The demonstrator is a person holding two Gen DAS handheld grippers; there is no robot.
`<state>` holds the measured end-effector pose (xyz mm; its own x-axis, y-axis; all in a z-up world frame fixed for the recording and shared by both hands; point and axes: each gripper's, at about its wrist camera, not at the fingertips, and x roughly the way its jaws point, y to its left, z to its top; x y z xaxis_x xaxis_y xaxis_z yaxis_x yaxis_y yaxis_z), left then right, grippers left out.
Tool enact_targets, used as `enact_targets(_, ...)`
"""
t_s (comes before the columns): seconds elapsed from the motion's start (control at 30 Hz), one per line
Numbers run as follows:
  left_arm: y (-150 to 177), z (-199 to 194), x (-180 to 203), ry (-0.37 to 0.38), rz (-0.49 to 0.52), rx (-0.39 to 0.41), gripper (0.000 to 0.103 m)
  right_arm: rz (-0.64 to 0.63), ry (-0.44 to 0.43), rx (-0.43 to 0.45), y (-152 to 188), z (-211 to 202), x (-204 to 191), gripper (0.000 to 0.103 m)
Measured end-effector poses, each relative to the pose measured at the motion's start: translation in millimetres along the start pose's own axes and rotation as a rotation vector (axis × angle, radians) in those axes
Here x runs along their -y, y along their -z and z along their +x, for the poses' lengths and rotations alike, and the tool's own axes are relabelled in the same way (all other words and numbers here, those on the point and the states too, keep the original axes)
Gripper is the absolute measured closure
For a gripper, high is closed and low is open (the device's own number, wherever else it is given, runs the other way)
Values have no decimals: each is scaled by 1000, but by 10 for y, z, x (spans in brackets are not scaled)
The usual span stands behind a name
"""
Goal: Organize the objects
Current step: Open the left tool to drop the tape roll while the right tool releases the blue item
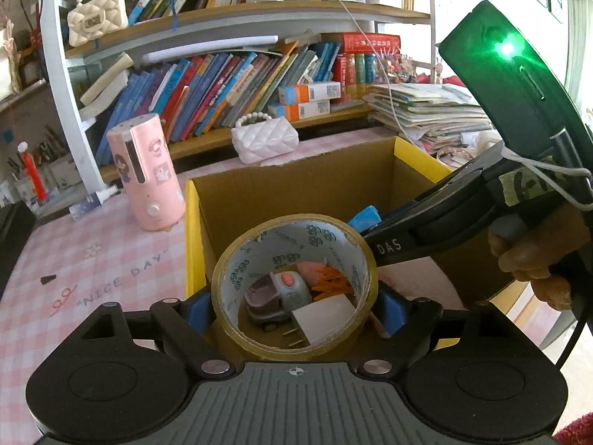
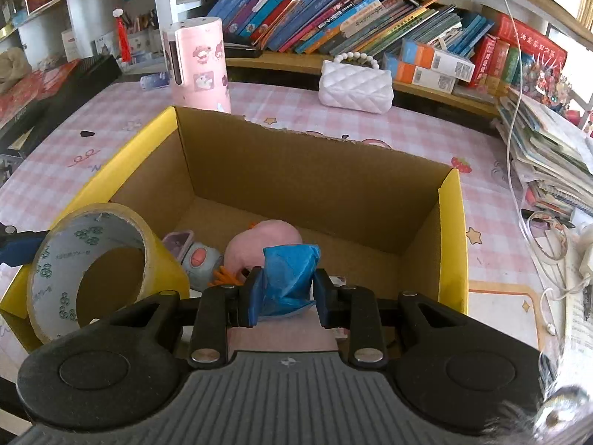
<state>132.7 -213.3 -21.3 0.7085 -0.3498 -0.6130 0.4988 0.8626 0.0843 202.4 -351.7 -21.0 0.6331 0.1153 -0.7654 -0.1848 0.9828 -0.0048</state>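
Note:
An open cardboard box with yellow flaps stands on the pink checked tablecloth. In it lie a pink plush, a grey-blue toy and a white plug. My left gripper is shut on a roll of clear tape, held over the box's near left corner, with its blue pads on the roll's two sides. My right gripper is shut on a crumpled blue plastic bag above the box's inside, just right of the tape roll.
A pink cylindrical device stands behind the box's left corner, and a white quilted purse lies beyond the box. Bookshelves line the back. A stack of papers and a white cable lie at the right.

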Motion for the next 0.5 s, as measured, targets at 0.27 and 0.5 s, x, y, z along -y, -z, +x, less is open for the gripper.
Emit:
enact_targets(0.27, -3, -84, 26, -28, 10, 40, 13, 38, -18, -20, 21, 55, 22, 75)
enact_targets(0.5, -17, -283, -24, -55, -28, 90, 11, 91, -6, 35, 51, -74, 39, 60)
